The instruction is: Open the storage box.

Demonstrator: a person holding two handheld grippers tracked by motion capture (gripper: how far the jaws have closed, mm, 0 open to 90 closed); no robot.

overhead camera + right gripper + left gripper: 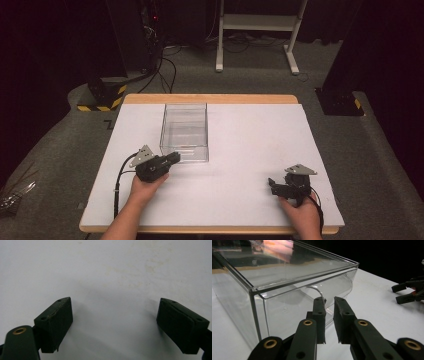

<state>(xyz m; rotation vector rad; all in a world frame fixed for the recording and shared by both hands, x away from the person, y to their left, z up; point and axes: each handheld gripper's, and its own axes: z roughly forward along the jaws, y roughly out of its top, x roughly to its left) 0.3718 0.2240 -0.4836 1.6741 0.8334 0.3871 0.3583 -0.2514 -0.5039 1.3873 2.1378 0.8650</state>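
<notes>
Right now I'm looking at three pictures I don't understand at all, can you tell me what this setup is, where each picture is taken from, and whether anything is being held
There is no robot here. A person sits at a white-topped table and holds a hand tool with a two-jaw claw in each hand.

The wide picture comes from a camera above, looking down on the table. The other two come from small cameras riding on the tools, each looking along its own black jaws.

On the table stands a clear plastic box, empty as far as I can see.

The left claw sits right at a near corner of the box, jaws almost together, with a thin gap between them. The right claw hovers over bare table, jaws wide apart. Neither holds anything.
</notes>
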